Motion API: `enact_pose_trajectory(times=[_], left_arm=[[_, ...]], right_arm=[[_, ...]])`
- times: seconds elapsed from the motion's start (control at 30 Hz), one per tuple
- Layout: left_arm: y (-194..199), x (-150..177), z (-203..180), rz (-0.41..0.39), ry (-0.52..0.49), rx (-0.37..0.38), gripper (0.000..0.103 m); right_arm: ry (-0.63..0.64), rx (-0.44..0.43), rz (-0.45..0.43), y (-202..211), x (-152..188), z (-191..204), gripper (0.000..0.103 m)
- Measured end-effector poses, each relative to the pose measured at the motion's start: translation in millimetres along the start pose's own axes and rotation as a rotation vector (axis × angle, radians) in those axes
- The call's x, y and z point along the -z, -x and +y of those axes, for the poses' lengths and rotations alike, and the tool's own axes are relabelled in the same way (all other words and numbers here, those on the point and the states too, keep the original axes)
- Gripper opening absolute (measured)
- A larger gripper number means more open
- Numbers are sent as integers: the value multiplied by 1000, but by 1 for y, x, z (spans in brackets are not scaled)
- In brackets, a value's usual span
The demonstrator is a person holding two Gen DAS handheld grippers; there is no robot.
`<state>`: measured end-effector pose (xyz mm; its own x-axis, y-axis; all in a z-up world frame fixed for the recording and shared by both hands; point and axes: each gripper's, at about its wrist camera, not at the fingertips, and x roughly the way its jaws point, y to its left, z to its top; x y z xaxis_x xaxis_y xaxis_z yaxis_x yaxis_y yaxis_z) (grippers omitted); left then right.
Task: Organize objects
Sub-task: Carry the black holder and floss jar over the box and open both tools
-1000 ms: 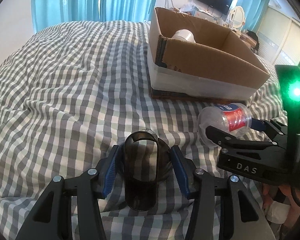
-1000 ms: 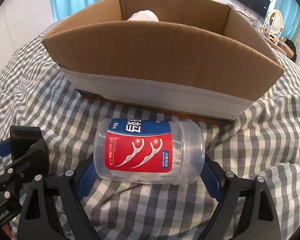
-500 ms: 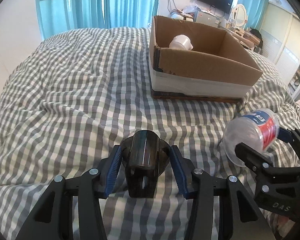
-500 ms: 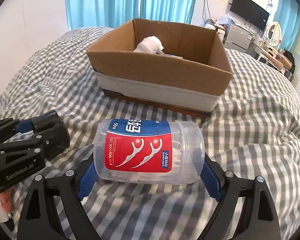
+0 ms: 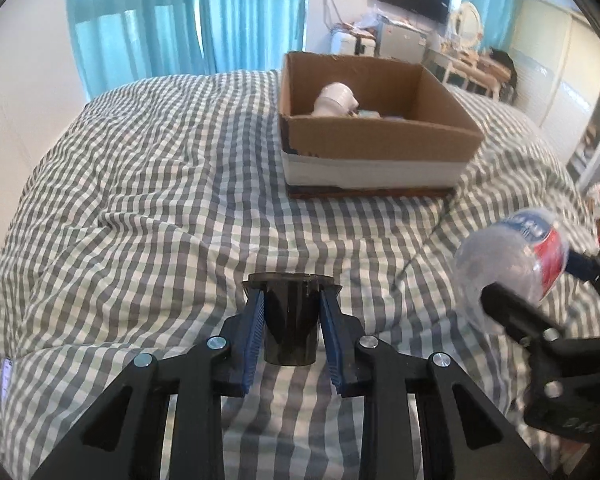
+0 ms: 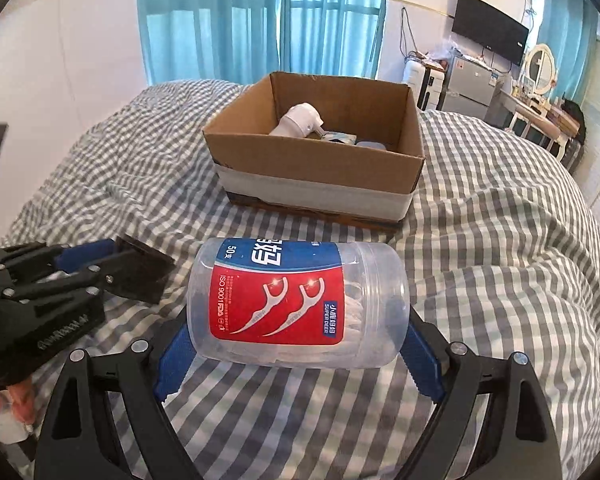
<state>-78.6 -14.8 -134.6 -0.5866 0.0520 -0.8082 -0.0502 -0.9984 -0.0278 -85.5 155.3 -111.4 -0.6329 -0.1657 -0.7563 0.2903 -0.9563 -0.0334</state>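
Left gripper (image 5: 292, 334): its blue-padded fingers (image 5: 254, 340) are pressing on both sides of a dark translucent cup (image 5: 291, 320), holding it upright and lifted above the bedding; from the right wrist view this gripper (image 6: 100, 258) is showing at the left edge with the cup (image 6: 140, 272) sticking out of its tips
Right gripper (image 6: 296, 344): its jaws are standing fairly wide, and they are clamping a clear dental floss pick jar (image 6: 296, 300) by its two ends, so the jar is lying sideways across the fingers; in the left wrist view the same gripper (image 5: 540, 308) and jar (image 5: 512, 256) are appearing at the right, somewhat blurred
Jar: it is wearing a red and blue label with two white floss picks drawn on it, and white picks are showing through the plastic
Cardboard box (image 6: 316, 160): it is sitting open on the bed ahead of both grippers, well apart from them, with a white band along its lower wall (image 5: 372, 170)
Box contents: a white bottle (image 6: 300, 120) is lying tilted inside near the back left; smaller pale items beside it are too small to name
Checked duvet (image 5: 140, 200): grey and white, it is lying rumpled under everything
Room behind: teal curtains (image 6: 260, 20) are hanging over the window and a wall-mounted television (image 6: 490, 28) is showing at the right
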Motion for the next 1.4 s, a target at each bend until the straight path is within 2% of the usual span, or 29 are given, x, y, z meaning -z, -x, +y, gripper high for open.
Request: enact_pose_trajectory(times=[0.1, 0.3, 0.57, 0.8, 1.03, 1.2, 1.4], left_arm=[[-6, 7, -1, 26, 6, 15, 28], [5, 9, 0, 18, 30, 30, 28], [43, -11, -10, -48, 21, 54, 28], [76, -52, -17, -130, 3, 77, 28], [89, -104, -22, -201, 2, 97, 28], [79, -144, -24, -226, 0, 102, 28], [47, -186, -26, -213, -30, 79, 28]], right_arm=[[-3, -5, -11, 9, 5, -1, 89], [-15, -12, -36, 25, 9, -8, 89], [-11, -12, -76, 43, 2, -13, 89], [-5, -5, -136, 65, -24, -21, 89], [-2, 9, -201, 75, -71, -36, 89], [2, 9, -223, 66, -108, -42, 89], [-2, 20, -219, 32, -152, -53, 89]])
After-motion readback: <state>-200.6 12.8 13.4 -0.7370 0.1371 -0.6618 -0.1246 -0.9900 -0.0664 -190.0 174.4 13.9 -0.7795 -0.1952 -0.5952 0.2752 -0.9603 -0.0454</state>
